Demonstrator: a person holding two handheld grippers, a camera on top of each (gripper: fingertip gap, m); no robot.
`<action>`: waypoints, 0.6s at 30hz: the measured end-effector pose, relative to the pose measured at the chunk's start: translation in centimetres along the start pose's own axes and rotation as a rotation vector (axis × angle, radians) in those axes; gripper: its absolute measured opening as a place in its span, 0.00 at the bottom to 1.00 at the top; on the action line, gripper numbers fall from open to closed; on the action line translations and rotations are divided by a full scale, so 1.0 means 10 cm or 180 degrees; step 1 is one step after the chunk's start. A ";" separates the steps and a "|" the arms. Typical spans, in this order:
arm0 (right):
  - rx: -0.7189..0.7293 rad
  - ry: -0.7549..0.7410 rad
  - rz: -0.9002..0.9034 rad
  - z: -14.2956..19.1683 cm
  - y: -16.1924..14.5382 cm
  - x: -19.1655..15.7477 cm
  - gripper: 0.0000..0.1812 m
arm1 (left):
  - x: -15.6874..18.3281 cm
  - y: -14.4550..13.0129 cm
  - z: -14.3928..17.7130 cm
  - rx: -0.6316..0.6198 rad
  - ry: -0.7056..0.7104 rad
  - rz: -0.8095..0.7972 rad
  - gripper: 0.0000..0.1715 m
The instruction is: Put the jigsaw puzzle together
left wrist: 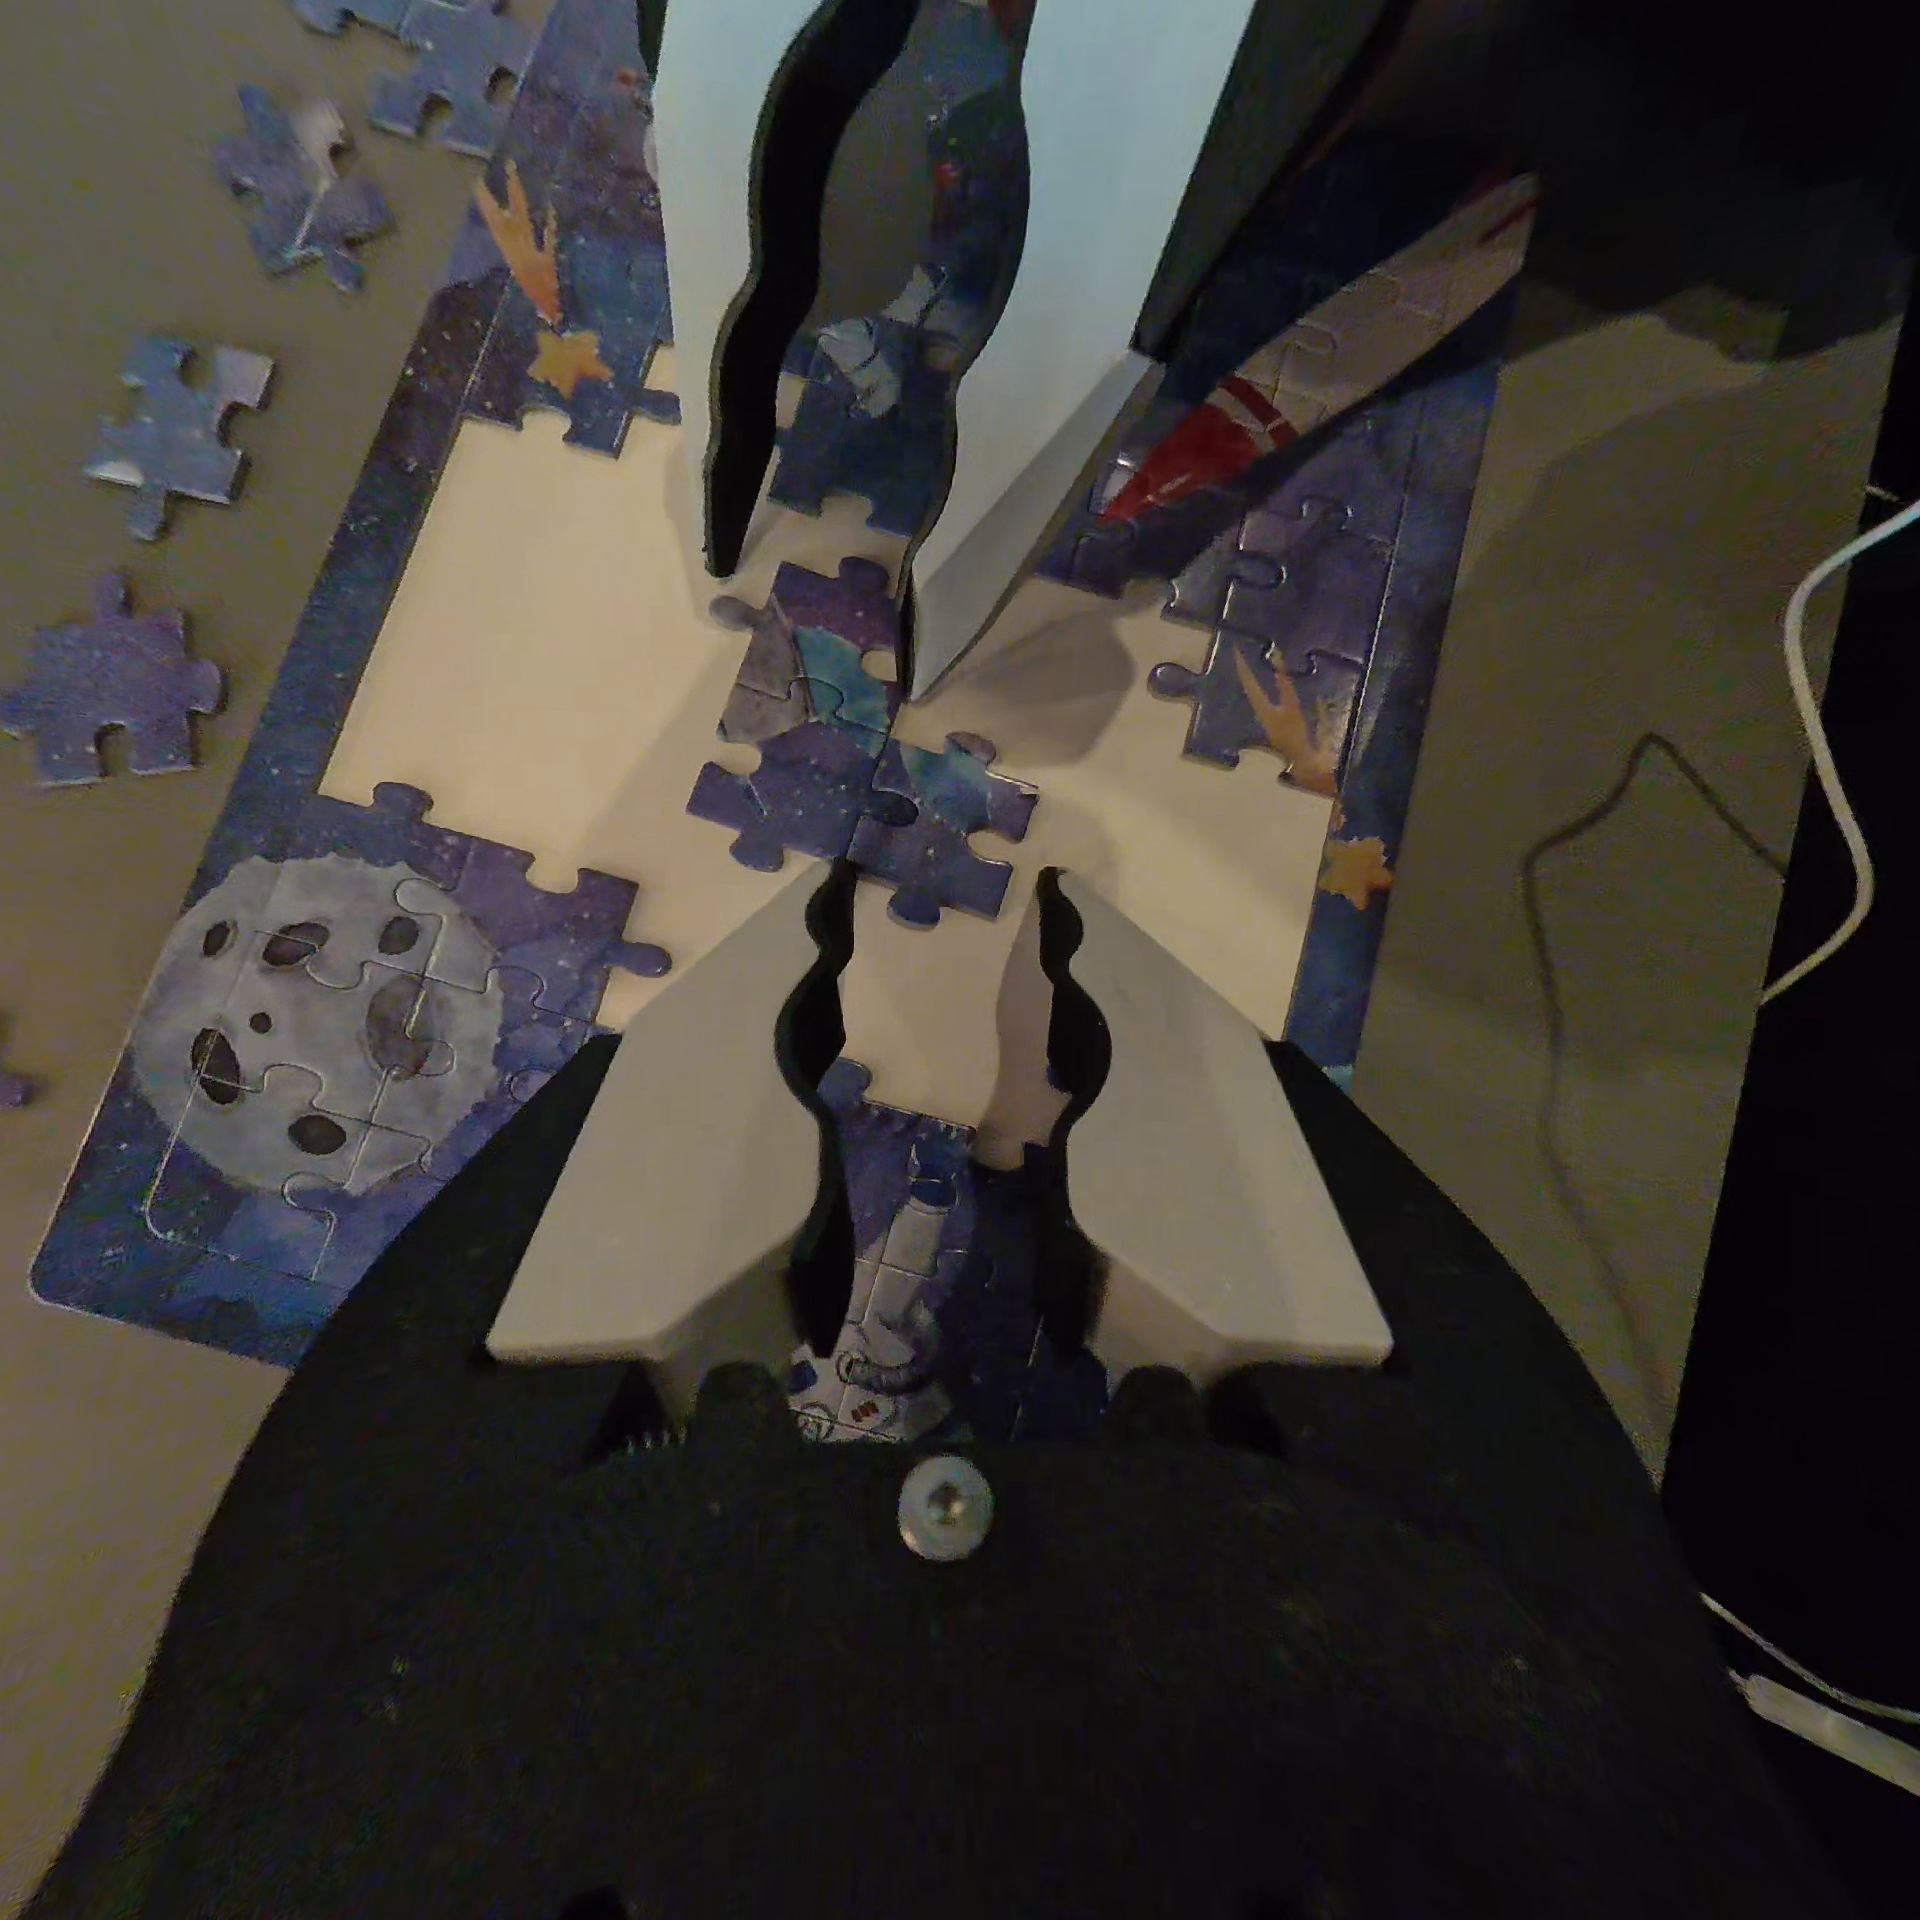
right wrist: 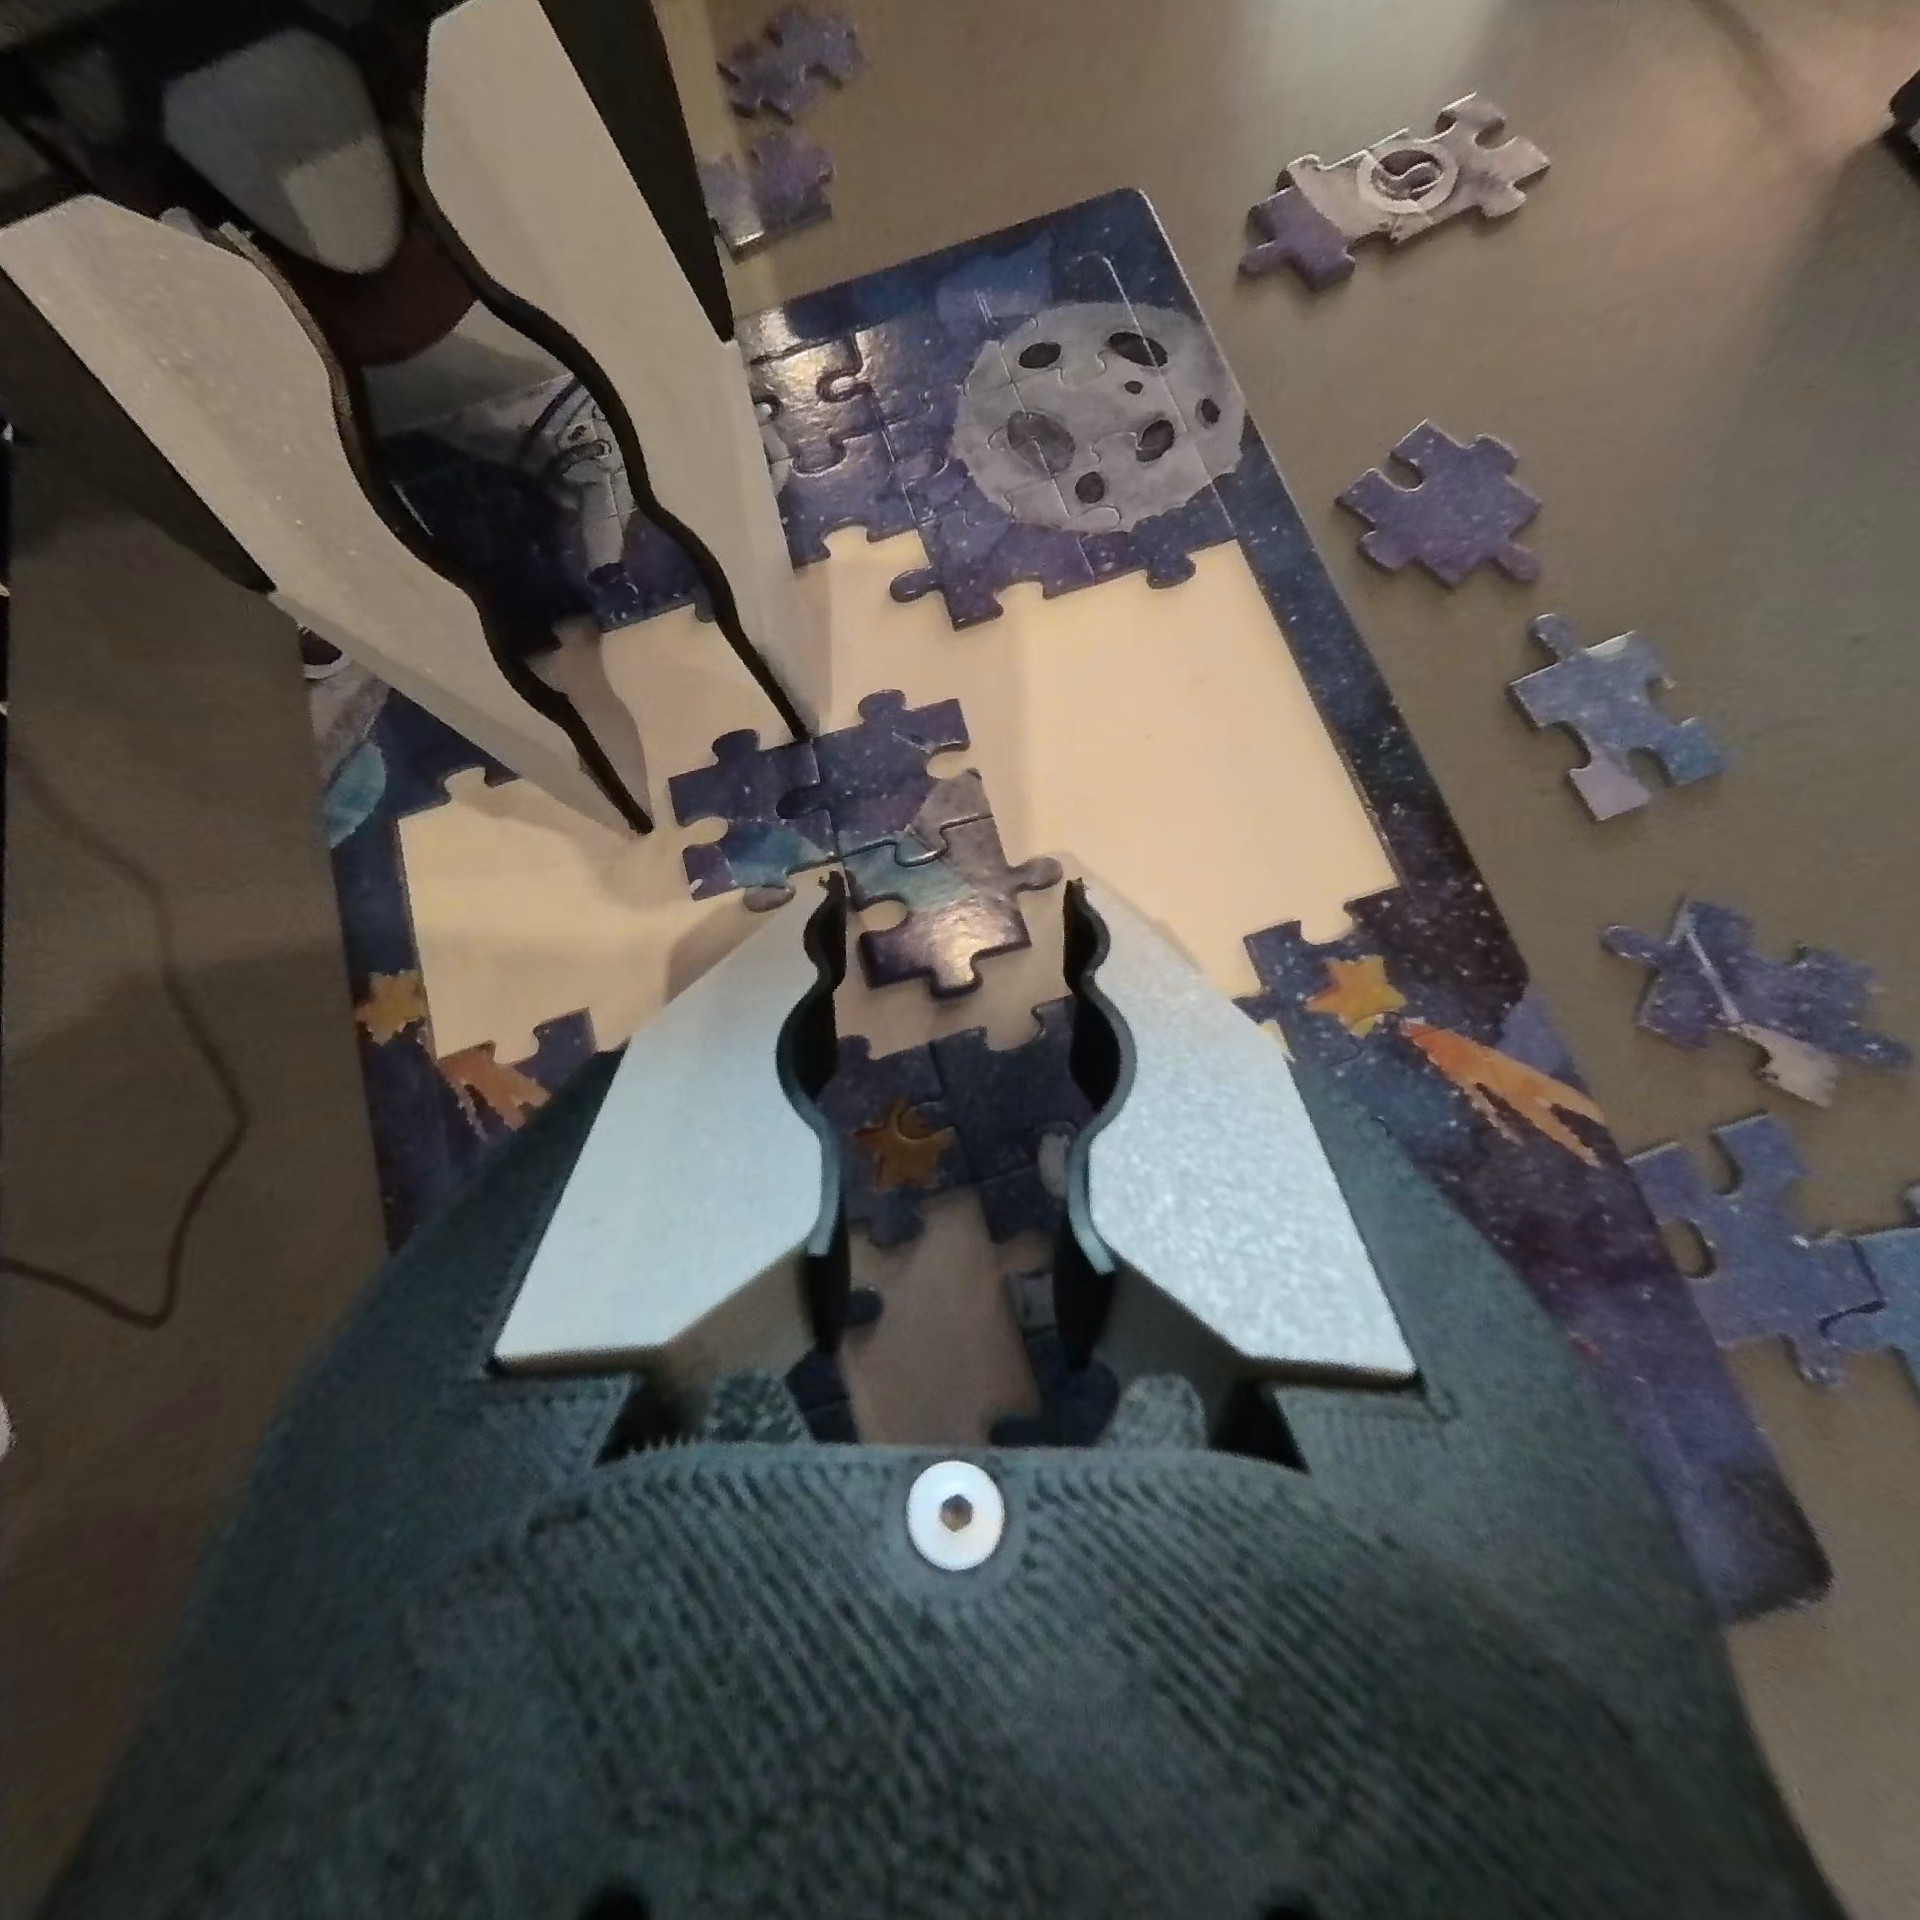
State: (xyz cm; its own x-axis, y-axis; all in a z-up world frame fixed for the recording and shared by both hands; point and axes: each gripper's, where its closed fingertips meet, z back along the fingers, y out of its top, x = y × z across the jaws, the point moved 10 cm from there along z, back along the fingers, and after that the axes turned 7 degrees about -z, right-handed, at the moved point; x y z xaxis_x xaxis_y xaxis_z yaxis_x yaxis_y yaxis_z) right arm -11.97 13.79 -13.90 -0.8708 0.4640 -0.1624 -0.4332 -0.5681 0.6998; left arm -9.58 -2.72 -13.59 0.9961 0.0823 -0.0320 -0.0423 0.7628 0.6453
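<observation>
The space-themed puzzle tray has a blue border and a bare cream middle. A moon section and a rocket section are joined in it. A small cluster of joined pieces lies loose on the cream middle; it also shows in the right wrist view. My left gripper is open, its tips at the cluster's near edge. My right gripper is open at the opposite edge, with one piece between its fingers. Each gripper shows in the other's view: the right, the left.
Several loose pieces lie on the tan table beside the tray's moon side, also visible in the right wrist view. A white cable and a thin dark cable run along the table on the rocket side. From the left gripper's tips to the moon section is close to 10 centimetres. It is also in sight in the right wrist view.
</observation>
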 end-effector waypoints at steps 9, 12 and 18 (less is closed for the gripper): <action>0.0014 -0.0018 -0.0048 0.01 0.00 0.02 0.20 | 0.01 -0.01 0.00 0.0030 -0.0021 -0.0038 0.11; 0.0016 -0.0011 -0.0061 0.01 0.00 0.02 0.20 | 0.00 -0.01 0.00 0.0038 -0.0029 -0.0039 0.11; 0.0020 -0.0006 -0.0082 0.01 -0.01 0.03 0.19 | 0.00 -0.01 0.00 0.0068 -0.0049 -0.0075 0.10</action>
State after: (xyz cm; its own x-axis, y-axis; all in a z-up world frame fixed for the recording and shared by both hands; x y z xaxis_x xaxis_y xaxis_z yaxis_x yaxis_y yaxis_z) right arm -12.18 14.05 -13.90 -0.8590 0.4797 -0.1789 -0.4539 -0.5517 0.6998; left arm -9.57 -2.81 -13.66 0.9979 0.0546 -0.0358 -0.0174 0.7504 0.6607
